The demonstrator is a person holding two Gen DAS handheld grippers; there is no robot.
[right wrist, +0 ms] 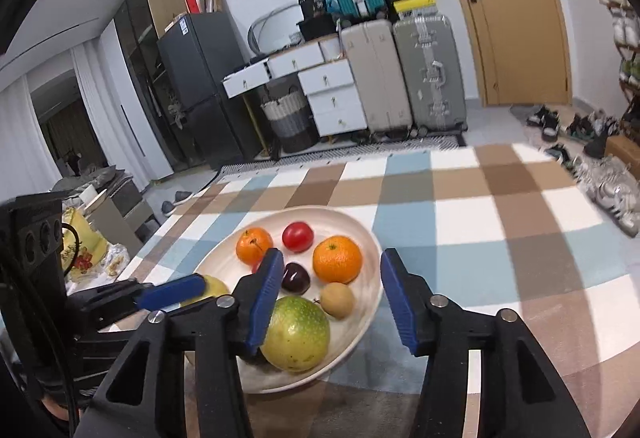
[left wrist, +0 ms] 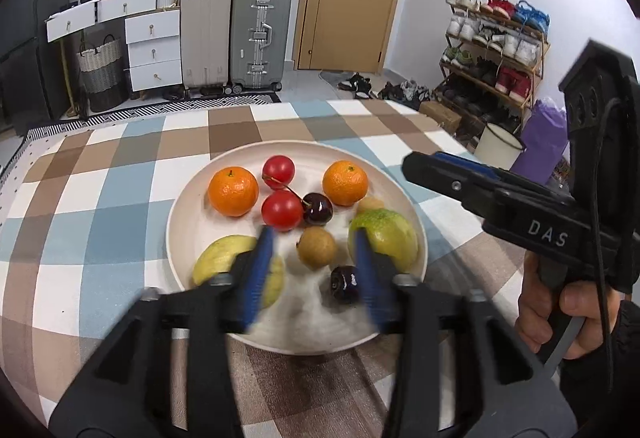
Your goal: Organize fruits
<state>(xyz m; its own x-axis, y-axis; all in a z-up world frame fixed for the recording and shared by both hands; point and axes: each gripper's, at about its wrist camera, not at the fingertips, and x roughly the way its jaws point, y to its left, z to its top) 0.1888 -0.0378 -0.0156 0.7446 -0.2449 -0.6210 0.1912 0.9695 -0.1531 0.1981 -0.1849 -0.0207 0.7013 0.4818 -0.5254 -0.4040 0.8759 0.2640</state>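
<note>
A round cream plate [left wrist: 188,206] sits on the checked desk [left wrist: 100,174] and carries every fruit. On the plate lie two oranges, one at the far left [left wrist: 233,191] and one at the far right [left wrist: 345,182]; two red cherry tomatoes [left wrist: 279,168] [left wrist: 281,210] between them; two dark cherries, one mid-plate [left wrist: 317,209] and one at the near rim [left wrist: 345,283]; two yellow-green guavas, near left [left wrist: 224,254] and near right [left wrist: 386,236]; and two small brown fruits [left wrist: 317,247] [left wrist: 371,204]. The left guava's long axis runs across the plate, roughly left to right. The mid-plate cherry's stem points toward the far tomato.

The left gripper [left wrist: 314,270] hangs over the near side of the plate, blue fingers parted and empty. The right gripper [right wrist: 332,296], beside the plate's right rim, also stands parted, pressing on nothing.
</note>
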